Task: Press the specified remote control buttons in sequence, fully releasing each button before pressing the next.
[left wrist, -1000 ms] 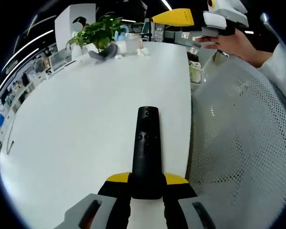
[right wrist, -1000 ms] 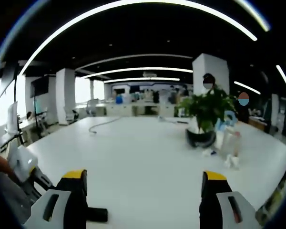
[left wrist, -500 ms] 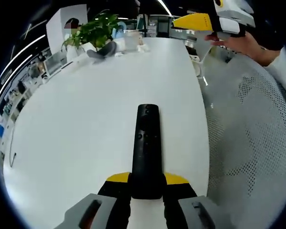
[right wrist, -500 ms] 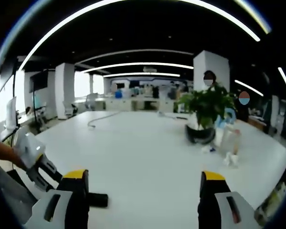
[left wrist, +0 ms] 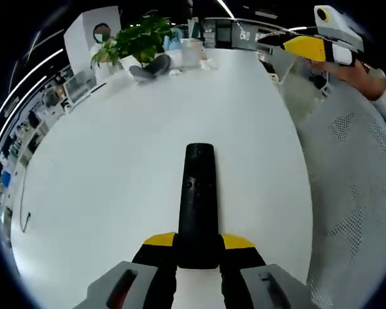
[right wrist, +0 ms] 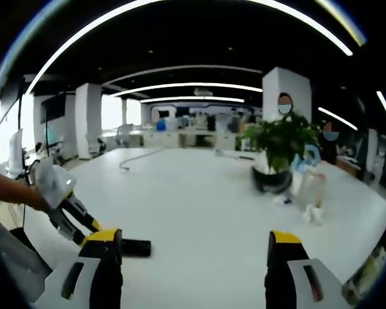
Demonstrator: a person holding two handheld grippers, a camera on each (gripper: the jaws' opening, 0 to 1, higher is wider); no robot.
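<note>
Fingers [left wrist: 156, 243] clamping remote [left wrist: 197, 199], table [left wrist: 103, 167] edge right

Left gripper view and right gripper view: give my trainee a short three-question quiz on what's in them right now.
1. True or false: the left hand-held gripper is shut on the black remote control.
2. Multiple choice: the right hand-held gripper is (A) shut on the remote, (B) open and holding nothing, (C) shut on the plant pot.
3. Fill in: at the far end of the white table stands a potted ____.

Key:
1. True; its jaws clamp the remote's near end, above the table.
2. B; the jaws stand wide apart with only table between them.
3. Plant; leafy green, with small items beside it.
</note>
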